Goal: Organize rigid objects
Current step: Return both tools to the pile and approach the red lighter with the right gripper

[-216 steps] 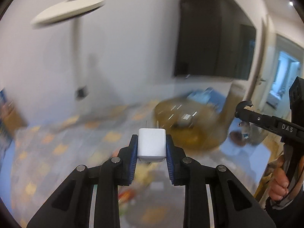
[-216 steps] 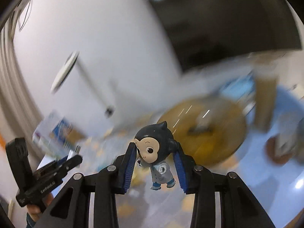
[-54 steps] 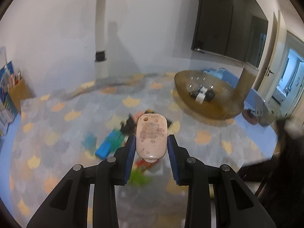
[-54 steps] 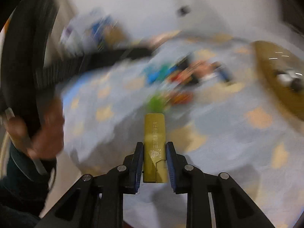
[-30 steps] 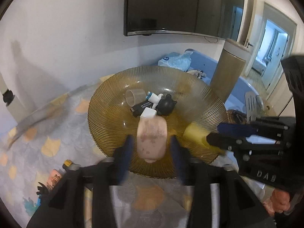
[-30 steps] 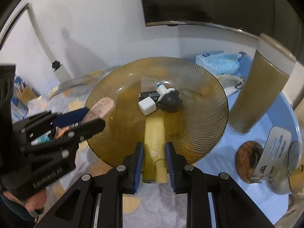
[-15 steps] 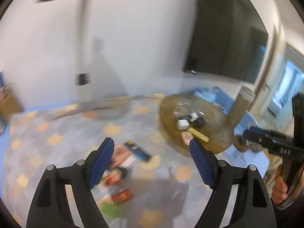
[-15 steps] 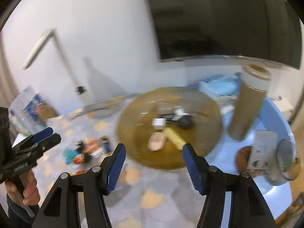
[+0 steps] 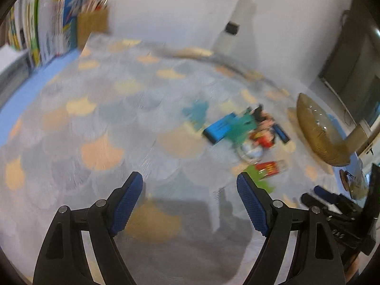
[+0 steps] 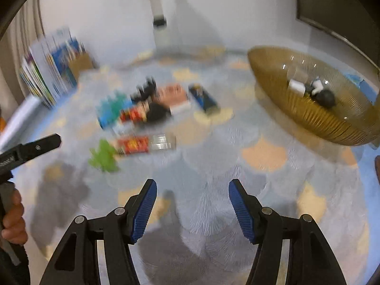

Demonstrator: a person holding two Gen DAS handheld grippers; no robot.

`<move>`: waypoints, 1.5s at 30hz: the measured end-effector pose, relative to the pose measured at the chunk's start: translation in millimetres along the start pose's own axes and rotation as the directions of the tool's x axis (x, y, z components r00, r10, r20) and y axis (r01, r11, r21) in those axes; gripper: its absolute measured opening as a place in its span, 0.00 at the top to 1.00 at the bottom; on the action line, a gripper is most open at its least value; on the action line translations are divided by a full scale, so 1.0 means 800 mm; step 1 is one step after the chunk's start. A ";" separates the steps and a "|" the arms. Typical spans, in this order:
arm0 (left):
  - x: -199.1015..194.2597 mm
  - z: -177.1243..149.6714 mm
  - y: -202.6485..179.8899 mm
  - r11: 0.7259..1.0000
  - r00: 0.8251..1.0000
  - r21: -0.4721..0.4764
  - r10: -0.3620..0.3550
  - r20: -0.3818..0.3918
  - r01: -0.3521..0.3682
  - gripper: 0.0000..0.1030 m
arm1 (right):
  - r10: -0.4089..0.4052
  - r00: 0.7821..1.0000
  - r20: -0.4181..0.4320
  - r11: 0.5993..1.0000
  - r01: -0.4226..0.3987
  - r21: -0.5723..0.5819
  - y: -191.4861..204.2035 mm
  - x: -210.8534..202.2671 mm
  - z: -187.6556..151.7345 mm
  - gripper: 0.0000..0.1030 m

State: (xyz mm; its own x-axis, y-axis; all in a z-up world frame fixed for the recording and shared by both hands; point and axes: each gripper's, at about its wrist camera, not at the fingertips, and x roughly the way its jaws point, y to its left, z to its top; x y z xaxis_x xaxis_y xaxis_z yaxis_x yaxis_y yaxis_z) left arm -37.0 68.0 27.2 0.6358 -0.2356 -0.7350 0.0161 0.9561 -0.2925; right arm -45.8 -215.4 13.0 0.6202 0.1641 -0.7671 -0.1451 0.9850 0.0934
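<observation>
Both views are blurred by motion. My left gripper [image 9: 190,185] is open and empty above the scale-patterned cloth. My right gripper [image 10: 192,192] is open and empty too. A pile of small objects lies on the cloth: a blue block [image 9: 218,128], a red packet [image 10: 134,144], a green toy [image 10: 103,156], a dark blue bar [image 10: 204,98] and a figure [image 10: 154,111]. The amber ribbed bowl [image 10: 332,128] at the right holds a white charger [image 10: 296,86], a dark-headed figure [image 10: 326,97] and other small items. The bowl [image 9: 315,133] shows at the right of the left wrist view.
Books [image 10: 47,76] and a brown pencil holder [image 9: 93,23] stand at the far left by the wall. A white lamp post [image 10: 158,11] rises at the back. A tall tan cylinder [image 9: 361,133] stands beside the bowl. A hand [image 10: 11,223] holds the left gripper.
Both grippers let their objects go into the bowl, opened, and swung left away from it. The views now face the pile on the cloth, lower than before.
</observation>
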 end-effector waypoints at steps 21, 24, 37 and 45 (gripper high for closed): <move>0.017 -0.016 -0.026 0.988 0.998 0.153 -0.022 -0.052 0.029 0.18 | -0.022 0.994 -0.107 0.999 0.017 -0.043 0.001 0.024 0.002 0.01; 0.009 -0.023 -0.058 0.963 0.995 0.253 -0.080 -0.063 0.094 0.18 | -0.069 0.983 -0.167 0.986 0.042 -0.159 0.019 0.028 0.009 0.01; 0.048 -0.015 -0.098 0.937 0.986 0.320 -0.102 -0.135 0.141 0.43 | 0.092 0.991 -0.101 0.868 -0.130 -0.479 0.050 0.065 0.066 0.10; 0.029 -0.022 -0.064 0.958 0.989 0.258 -0.099 -0.107 0.124 0.41 | 0.252 0.955 -0.158 0.824 -0.297 -0.482 0.057 0.082 0.086 0.30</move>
State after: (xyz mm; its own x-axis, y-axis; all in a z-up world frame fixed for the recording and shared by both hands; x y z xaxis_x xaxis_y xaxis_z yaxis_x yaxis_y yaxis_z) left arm -36.5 10.4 14.1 0.5446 -0.3468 -0.7636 0.2932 0.9318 -0.2141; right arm 40.9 -155.9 10.6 0.4341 0.3960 -0.8091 -0.6753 0.7375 -0.0014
